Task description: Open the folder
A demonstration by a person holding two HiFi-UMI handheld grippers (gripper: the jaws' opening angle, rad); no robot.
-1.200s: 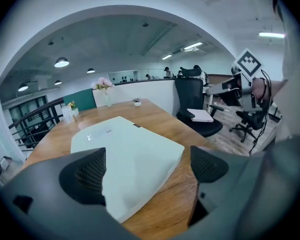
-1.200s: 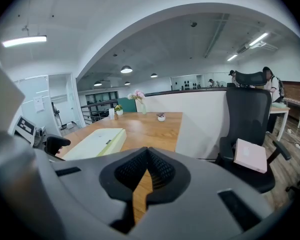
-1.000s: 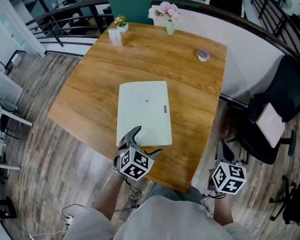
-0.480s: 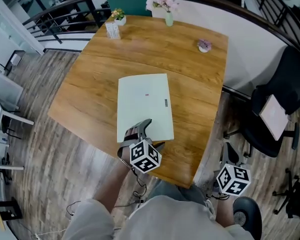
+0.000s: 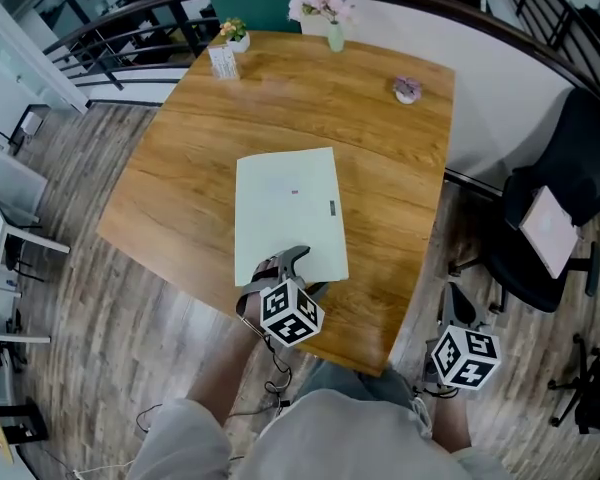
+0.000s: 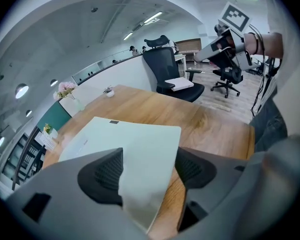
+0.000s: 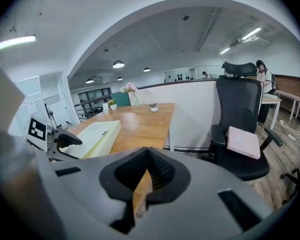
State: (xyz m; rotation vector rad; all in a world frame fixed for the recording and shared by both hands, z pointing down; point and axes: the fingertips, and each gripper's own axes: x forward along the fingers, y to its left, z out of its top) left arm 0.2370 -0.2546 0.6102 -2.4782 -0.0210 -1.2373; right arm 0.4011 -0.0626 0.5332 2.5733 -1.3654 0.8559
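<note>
The left gripper [image 5: 298,271] is seen in the head view at the near edge of the pale green rectangular folder [image 5: 285,208]. The folder lies closed and flat on the brown wooden table [image 5: 380,168]. The right gripper [image 5: 462,353] is held off the table's near corner, over the floor. In the left gripper view, the jaws are shown partly apart, having just been closing, with the folder's near corner between them and no firm grip evident. In the right gripper view, the jaws are seen pressed together, nothing held.

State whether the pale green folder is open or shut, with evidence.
Shut: the folder lies flat on the table, cover down, no inside pages showing.
</note>
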